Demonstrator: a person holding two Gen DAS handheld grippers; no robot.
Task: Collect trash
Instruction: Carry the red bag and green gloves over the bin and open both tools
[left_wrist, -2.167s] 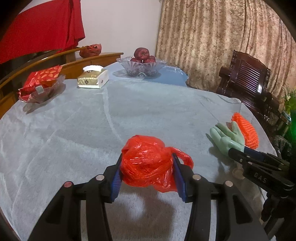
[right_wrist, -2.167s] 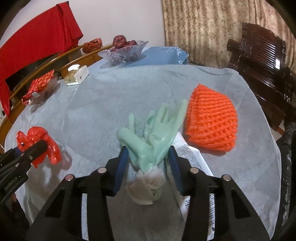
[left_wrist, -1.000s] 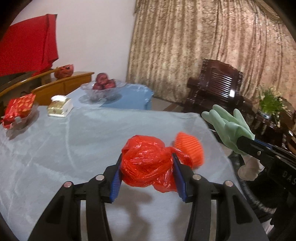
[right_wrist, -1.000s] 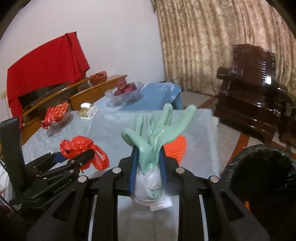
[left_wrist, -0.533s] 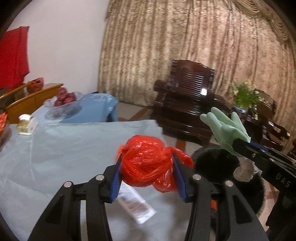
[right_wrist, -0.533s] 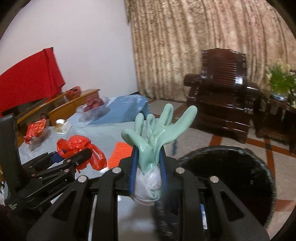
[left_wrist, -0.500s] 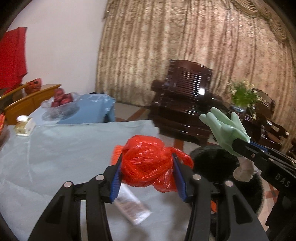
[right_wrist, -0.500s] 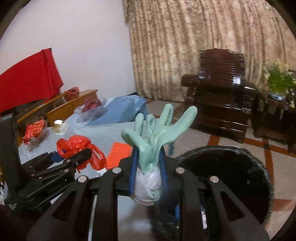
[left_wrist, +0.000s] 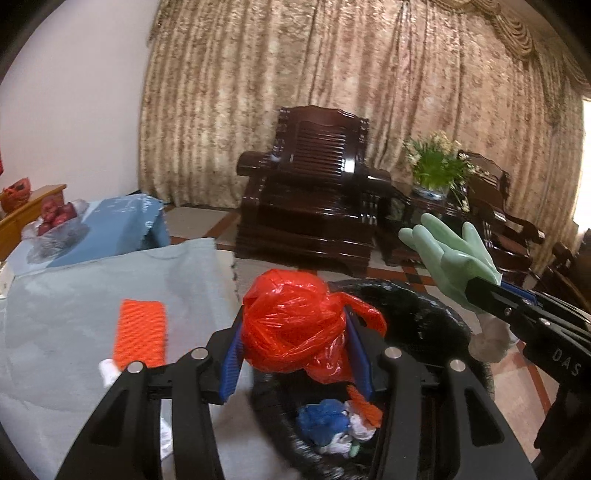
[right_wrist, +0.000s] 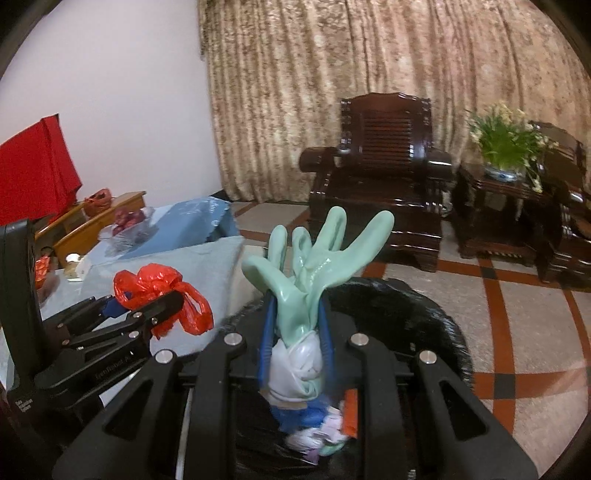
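Two loads: both grippers carry trash; each hangs above the bin, beside the table.
Left gripper (left_wrist: 295, 347): clamped at middling width on a bag (left_wrist: 291, 325), a crumpled red plastic wad that bulges above the blue pads, a loose loop trailing to the right.
Right gripper (right_wrist: 295, 332): pinched narrow on a glove (right_wrist: 314, 266), pale green, gripped near the cuff, whose white lining sags below the pads.
Glove axis: runs forward and up along the gripper, digits splayed away from the camera.
Bin (left_wrist: 417, 314): black-lined, mouth open, directly beneath and a little ahead of both loads; blue, white and orange scraps already lie inside.
Key relation: bag and glove each sit over the mouth, so the drop looks to be straight down; the right gripper seems more centred, the left nearer the table-side rim.
Risk: judged, the bag's loop may snag on a pad when let go.
Left behind: an orange net (left_wrist: 140, 332) and a white scrap on the table (left_wrist: 74, 295).
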